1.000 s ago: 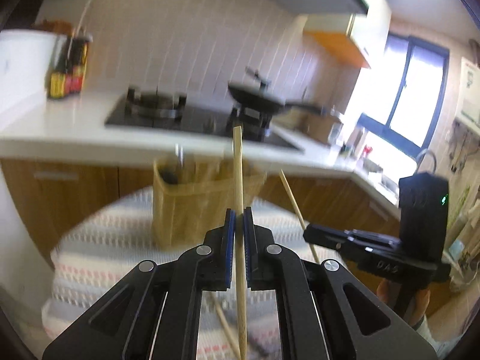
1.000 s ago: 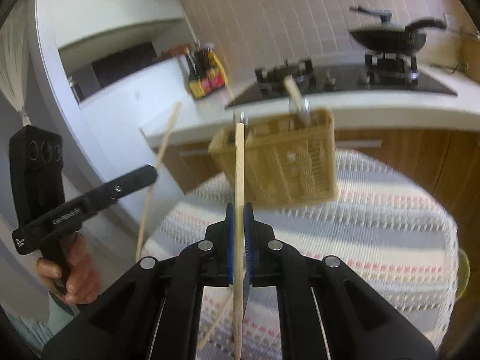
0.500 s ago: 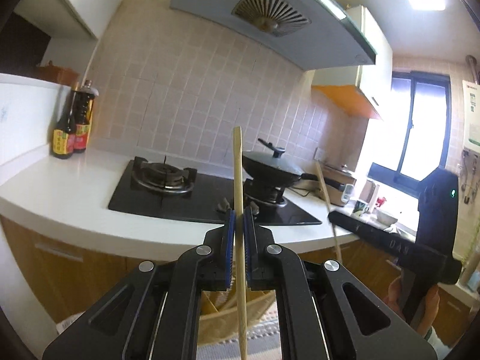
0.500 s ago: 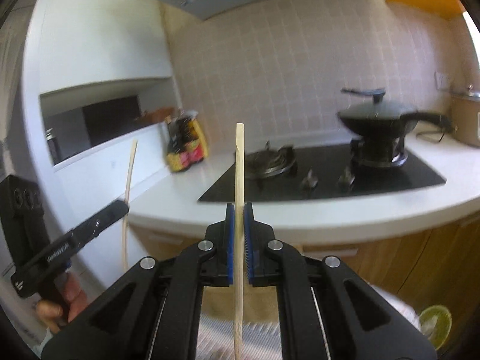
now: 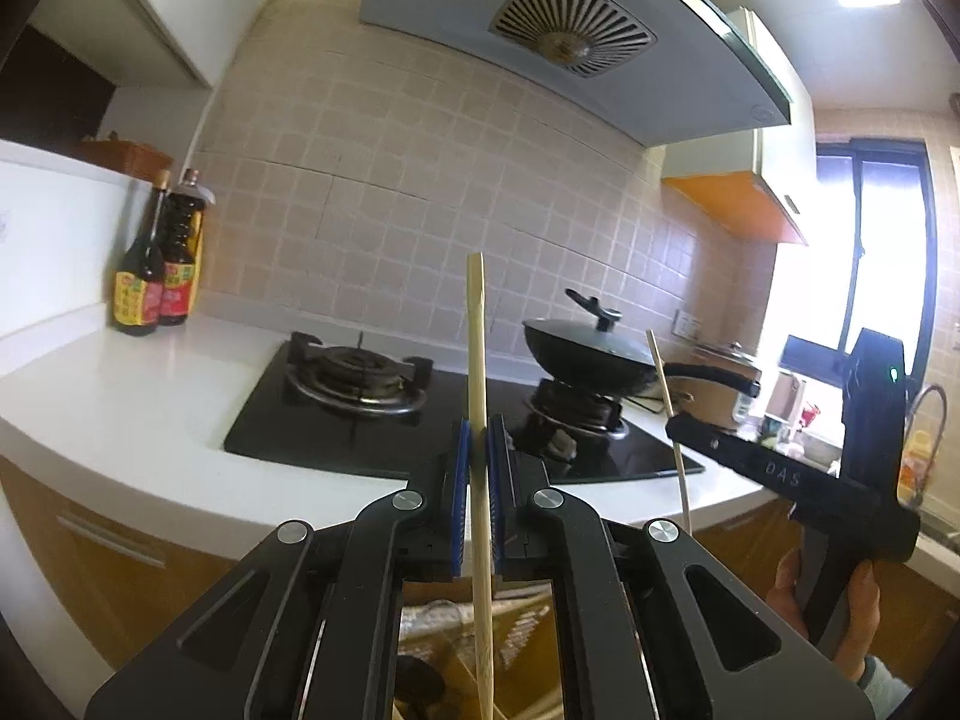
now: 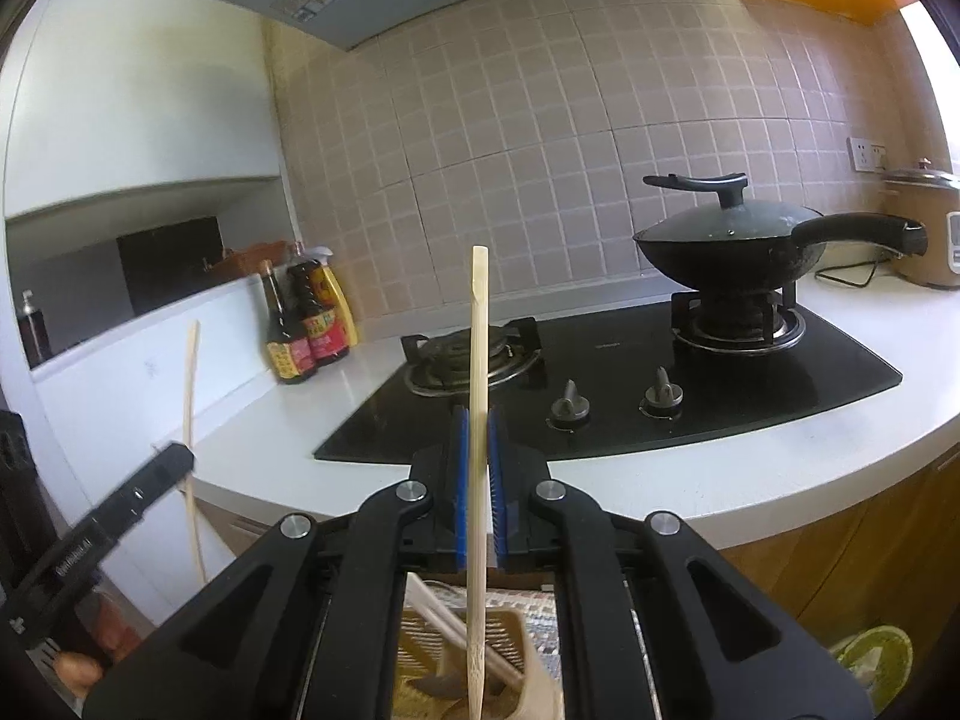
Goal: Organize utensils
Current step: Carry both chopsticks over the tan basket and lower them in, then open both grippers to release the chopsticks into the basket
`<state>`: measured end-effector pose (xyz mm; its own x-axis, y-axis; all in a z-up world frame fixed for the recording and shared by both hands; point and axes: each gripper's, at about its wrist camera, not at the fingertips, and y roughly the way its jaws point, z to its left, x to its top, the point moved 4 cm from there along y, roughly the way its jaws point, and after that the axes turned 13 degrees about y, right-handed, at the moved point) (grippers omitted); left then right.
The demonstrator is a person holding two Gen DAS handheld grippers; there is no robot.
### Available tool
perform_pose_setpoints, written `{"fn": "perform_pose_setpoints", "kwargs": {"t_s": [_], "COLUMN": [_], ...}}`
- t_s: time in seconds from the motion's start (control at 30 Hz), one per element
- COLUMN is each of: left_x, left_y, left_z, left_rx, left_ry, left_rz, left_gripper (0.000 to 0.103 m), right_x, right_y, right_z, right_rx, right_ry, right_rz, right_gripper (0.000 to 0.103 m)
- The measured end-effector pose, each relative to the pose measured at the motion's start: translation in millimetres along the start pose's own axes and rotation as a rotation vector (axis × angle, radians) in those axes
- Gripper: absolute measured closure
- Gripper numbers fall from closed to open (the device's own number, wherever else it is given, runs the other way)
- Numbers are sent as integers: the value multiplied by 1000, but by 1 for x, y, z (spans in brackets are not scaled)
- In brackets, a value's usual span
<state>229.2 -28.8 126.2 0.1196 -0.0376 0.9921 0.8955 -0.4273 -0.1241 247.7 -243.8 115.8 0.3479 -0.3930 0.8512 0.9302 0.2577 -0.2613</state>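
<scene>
- Two bamboo chopsticks are held, one in each gripper, both standing nearly upright.
- One chopstick (image 5: 478,396) is clamped between the blue pads (image 5: 461,480) of the left gripper (image 5: 478,456), whose jaws are drawn narrow around it; its top end rises above the jaws and its lower part runs down between the gripper's black arms.
- The other chopstick (image 6: 479,396) is pinched in the same way by the right gripper (image 6: 479,450), with the jaws closed tight on its shaft.
- In the left wrist view the right gripper (image 5: 681,429) is seen at the right edge with its chopstick (image 5: 669,414) slightly tilted, and a hand (image 5: 840,618) is wrapped around its handle.
- In the right wrist view the left gripper (image 6: 174,465) is seen at the left edge with its chopstick (image 6: 192,420), and fingers (image 6: 90,648) are glimpsed on the handle.
- Below the right gripper a woven utensil basket (image 6: 474,660) is partly seen, with further chopsticks (image 6: 456,630) lying slanted inside; the basket (image 5: 510,630) is also glimpsed under the left gripper.
- Behind the grippers a white countertop (image 6: 750,468) carries a black gas hob (image 6: 606,384).
- A lidded black wok (image 6: 738,246) sits on the hob's right burner.
- Dark sauce bottles (image 6: 306,318) stand on the counter to the left of the hob, against the tiled wall (image 6: 540,150).
- A range hood (image 5: 570,42) hangs above the hob.
- A rice cooker (image 6: 927,228) stands at the far right of the counter.
</scene>
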Motion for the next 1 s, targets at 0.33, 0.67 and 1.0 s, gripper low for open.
{"fn": "perform_pose_setpoints", "kwargs": {"t_s": [0.33,0.67,1.0], "left_x": [-30,-54,-68], "left_y": [7,7,-15], "left_z": [11,15,14], "left_rx": [106,173,156], "left_ry": [7,-21,-16], "left_rz": [-25,-52,-33], "left_gripper": [99,99,73], "right_x": [-17,-40,-53], "right_y": [14,17,-20], "right_z": [-6,-8,-6], "right_rx": [-21,-68,-10], "right_ry": [-15,-37,-47], "right_rz": [-72,-137,-91], "right_gripper": [98,98,98]}}
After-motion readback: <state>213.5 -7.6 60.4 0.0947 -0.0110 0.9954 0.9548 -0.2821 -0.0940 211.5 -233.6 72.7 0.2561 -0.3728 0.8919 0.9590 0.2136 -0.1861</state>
